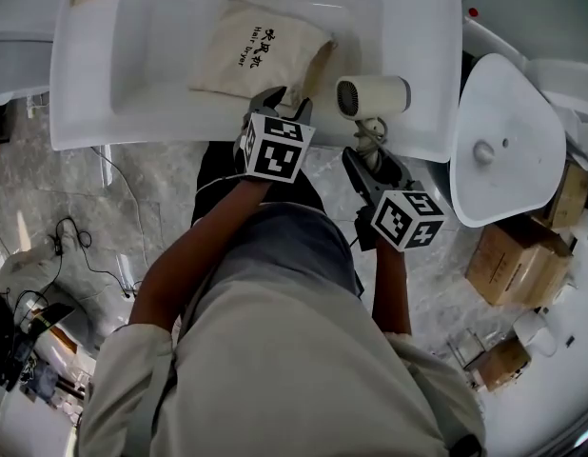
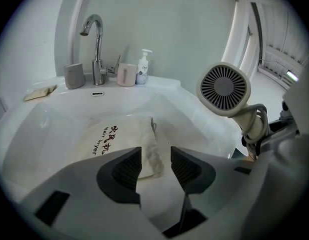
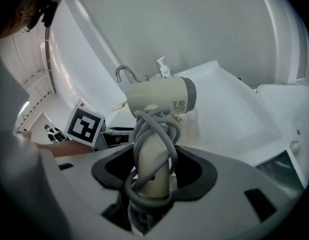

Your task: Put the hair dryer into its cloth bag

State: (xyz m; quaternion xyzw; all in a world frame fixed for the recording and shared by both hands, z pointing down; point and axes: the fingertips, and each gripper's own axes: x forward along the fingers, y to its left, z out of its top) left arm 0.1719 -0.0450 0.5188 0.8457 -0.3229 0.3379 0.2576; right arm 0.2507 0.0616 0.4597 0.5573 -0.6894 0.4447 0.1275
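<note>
**Your right gripper (image 3: 155, 170) holds the hair dryer (image 1: 374, 95); your left gripper (image 2: 155, 165) is open over the cloth bag (image 1: 259, 49).**

In the head view the bag lies flat in the white sink (image 1: 151, 98) at upper centre, printed side up, with its gathered edge to the right. Your left gripper's 2 jaws stand apart with nothing pressed between them; the bag's gathered edge shows just beyond the gap. Your right jaws are clamped on the dryer's handle, which has its grey cord wound round it. The dryer's body hangs over the sink's right rim, right of the bag and apart from it. A faucet (image 2: 97, 44) stands upper left in the left gripper view.
</note>
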